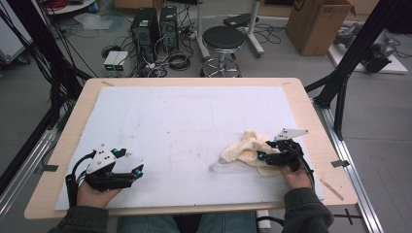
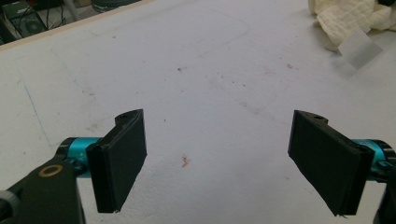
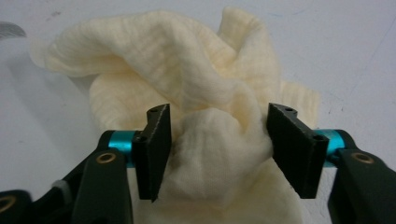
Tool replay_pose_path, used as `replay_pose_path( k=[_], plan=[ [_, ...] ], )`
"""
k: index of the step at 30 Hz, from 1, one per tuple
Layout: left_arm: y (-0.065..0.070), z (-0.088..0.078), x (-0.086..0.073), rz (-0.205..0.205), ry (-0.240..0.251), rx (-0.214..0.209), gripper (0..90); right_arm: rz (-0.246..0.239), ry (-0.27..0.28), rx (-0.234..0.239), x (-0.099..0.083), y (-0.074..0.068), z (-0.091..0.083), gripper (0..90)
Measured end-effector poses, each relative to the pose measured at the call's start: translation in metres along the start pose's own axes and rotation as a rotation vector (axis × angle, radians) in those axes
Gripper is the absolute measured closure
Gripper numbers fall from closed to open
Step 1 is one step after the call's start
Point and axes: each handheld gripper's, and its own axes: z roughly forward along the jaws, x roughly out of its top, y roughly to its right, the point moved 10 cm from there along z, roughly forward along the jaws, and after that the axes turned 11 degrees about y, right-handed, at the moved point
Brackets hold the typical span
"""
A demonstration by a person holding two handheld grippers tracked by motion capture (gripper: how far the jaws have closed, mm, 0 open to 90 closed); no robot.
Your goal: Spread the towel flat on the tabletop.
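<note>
Cloth [image 3: 205, 140] bunched between right gripper [image 3: 217, 149] jaws, half-closed, pads seemingly touching folds.

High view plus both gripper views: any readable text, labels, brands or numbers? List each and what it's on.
No text can be read in any view.
Brown cardboard box on the floor: a dark round mark at its top edge, too cut off and blurred to read.
Two small white boxes on the floor: green lights, any lettering too small.
Cream crumpled cloth and white table cover: stains and scuffs, no print.
</note>
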Motion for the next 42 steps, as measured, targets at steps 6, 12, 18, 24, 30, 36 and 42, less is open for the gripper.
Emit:
replay_pose_path(
  k=[6,12,18,24,30,36,42],
  plan=[
    [0.0,-0.001,-0.001,0.0,-0.005,0.0,19.7,-0.021,-0.062,0.005,-0.008,-0.003,0.008,56.9],
    [0.0,0.0,-0.002,0.001,-0.008,-0.004,19.8,-0.015,-0.076,0.018,-0.01,-0.003,0.01,63.5],
    [0.002,0.001,-0.002,0.006,-0.01,-0.007,19.8,0.032,-0.065,0.029,-0.013,-0.004,0.01,70.4],
    [0.003,0.003,-0.003,0.011,-0.012,-0.012,19.8,0.028,-0.064,0.03,-0.013,-0.005,0.011,75.6],
    [0.005,0.004,-0.003,0.018,-0.013,-0.018,19.8,0.047,-0.057,0.041,-0.012,-0.005,0.01,78.0],
    [0.005,0.003,-0.004,0.018,-0.017,-0.019,19.8,0.067,-0.022,0.052,-0.007,-0.005,0.007,78.0],
    [0.004,0.004,-0.003,0.011,-0.01,-0.016,19.8,0.096,0.032,0.082,0.008,-0.01,0.001,78.0]
  ],
)
